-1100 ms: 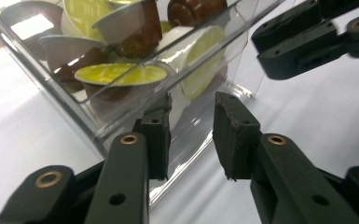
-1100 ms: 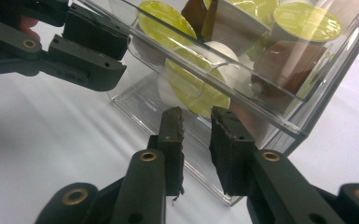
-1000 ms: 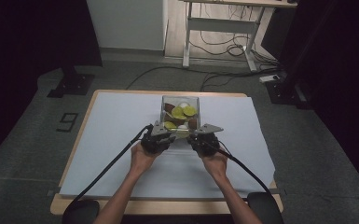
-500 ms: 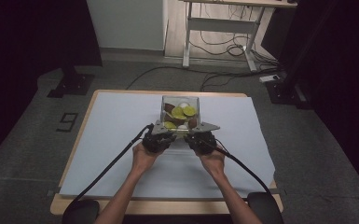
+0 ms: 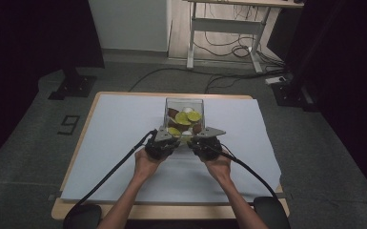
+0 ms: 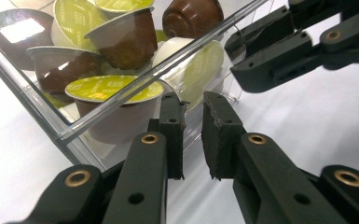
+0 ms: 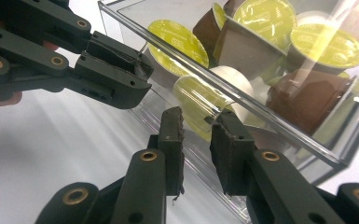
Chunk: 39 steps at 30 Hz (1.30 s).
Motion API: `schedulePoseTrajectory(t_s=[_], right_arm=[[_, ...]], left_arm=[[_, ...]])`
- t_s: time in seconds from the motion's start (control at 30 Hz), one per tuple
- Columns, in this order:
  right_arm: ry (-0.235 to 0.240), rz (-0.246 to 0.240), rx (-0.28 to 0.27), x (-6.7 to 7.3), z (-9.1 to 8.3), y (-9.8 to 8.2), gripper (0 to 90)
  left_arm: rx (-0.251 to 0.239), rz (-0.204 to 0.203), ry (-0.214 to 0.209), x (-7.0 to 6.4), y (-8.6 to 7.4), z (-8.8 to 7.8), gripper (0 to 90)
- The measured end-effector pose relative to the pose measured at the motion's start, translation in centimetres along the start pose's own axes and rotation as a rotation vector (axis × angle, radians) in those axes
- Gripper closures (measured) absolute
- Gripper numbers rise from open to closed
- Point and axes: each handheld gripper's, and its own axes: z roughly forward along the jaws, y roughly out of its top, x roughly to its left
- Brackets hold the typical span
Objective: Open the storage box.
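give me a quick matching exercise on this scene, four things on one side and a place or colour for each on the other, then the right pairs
Things:
1. clear box
2. capsule with yellow-green lid
3. sheet on the table
4. left gripper

Descriptions:
A. white, spread under everything
B. see-through, holds the capsules
C. black jaws at the box's near wall, beside the right gripper
D. brown body, lies inside the box next to a white capsule

Pairs: 1-B, 2-D, 3-A, 4-C
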Motion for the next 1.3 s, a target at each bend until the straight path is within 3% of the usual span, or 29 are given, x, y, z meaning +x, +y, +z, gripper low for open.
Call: schedulePoseTrajectory(t_s=[0.77,1.3], right_arm=[[0.054,0.011,0.009,1.1,-1.3,-0.7,75.5],[0.066,-0.043,0.029,2.2,-2.4,-1.2,75.4]], left_arm=[[-0.015,-0.006,-0.027,-1.4,-1.0,-1.4,76.4],[-0.022,0.010,-0.048,-2.6,-1.7,-2.2,75.5]])
